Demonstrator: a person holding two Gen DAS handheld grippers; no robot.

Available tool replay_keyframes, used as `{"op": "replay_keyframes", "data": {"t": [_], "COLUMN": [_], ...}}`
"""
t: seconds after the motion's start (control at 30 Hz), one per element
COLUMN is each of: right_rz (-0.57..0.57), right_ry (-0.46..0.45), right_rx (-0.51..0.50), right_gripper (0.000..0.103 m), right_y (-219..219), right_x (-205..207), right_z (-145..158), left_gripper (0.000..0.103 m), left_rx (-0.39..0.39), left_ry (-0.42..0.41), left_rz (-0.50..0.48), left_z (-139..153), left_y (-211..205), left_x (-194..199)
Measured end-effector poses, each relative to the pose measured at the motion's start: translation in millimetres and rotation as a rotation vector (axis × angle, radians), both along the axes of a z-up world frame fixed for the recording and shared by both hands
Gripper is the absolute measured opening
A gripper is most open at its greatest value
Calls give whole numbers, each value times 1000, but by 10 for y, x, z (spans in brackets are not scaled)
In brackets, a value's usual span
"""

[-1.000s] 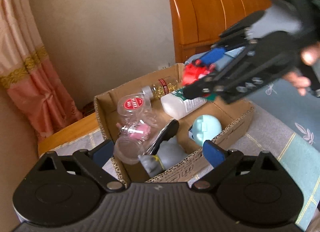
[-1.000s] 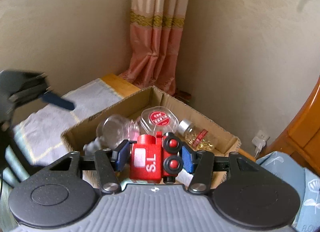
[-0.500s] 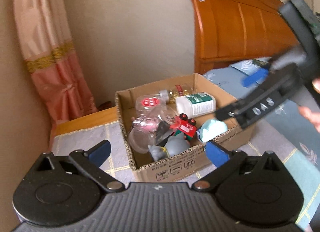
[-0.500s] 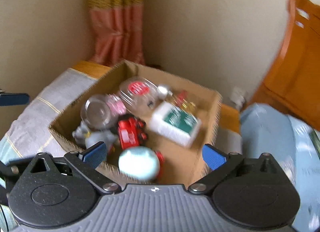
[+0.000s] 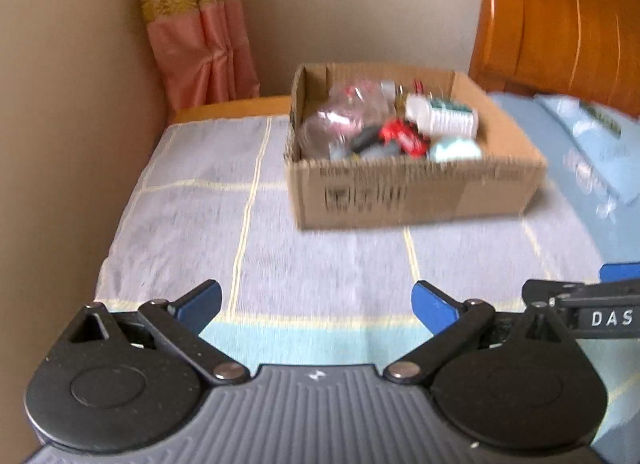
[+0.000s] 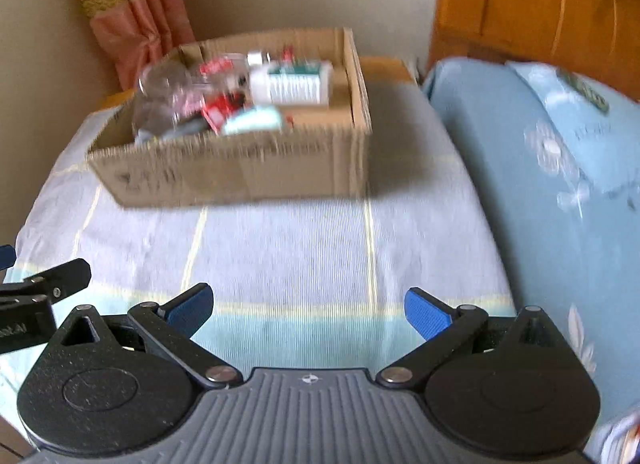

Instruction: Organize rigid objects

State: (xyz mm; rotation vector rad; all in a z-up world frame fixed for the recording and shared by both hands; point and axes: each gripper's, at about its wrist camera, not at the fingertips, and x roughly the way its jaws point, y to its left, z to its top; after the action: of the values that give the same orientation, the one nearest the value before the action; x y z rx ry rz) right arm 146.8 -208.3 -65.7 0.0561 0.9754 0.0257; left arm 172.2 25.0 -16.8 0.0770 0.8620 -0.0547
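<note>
A cardboard box [image 5: 400,191] [image 6: 240,175] sits on the striped bedspread, some way ahead of both grippers. Inside lie a red toy car [image 5: 404,137] [image 6: 218,111], a white bottle with a green label [image 5: 440,115] [image 6: 292,81], a pale teal round thing [image 5: 454,151] [image 6: 252,121], clear plastic jars [image 5: 336,123] [image 6: 168,95] and a grey toy [image 5: 376,149]. My left gripper [image 5: 316,302] stands open and empty over the bedspread. My right gripper [image 6: 306,306] is likewise open and empty; its arm [image 5: 600,314] shows at the right edge of the left wrist view.
A wooden headboard [image 5: 560,23] [image 6: 540,3] rises behind the bed at the right. A light blue pillow [image 6: 540,167] [image 5: 580,135] lies right of the box. A wall and pink curtain [image 5: 200,31] [image 6: 132,11] close off the left side.
The right gripper opened and let the red toy car drop into the box. Both grippers then pulled back from the box, which now looks smaller and farther away.
</note>
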Motion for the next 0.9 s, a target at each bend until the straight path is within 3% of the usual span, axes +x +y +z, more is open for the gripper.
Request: {"op": "replay_keyframes", "data": {"t": [0.13, 0.57, 0.9], "right_rz": [-13, -4, 12], "right_ry": [-35, -201, -237], "right_rx": [-27, -45, -63], "right_gripper": [103, 103, 103], "right_y": [45, 76, 140], "right_x": [-216, -607, -664], "right_z": [98, 702, 815], "left_gripper": [101, 101, 101], "left_rx": [55, 80, 85], "left_ry": [-6, -140, -159], "left_rz": [-11, 35, 51], "left_z": [46, 612, 646], "left_y": [-103, -78, -82], "left_x": [-222, -551, -582]}}
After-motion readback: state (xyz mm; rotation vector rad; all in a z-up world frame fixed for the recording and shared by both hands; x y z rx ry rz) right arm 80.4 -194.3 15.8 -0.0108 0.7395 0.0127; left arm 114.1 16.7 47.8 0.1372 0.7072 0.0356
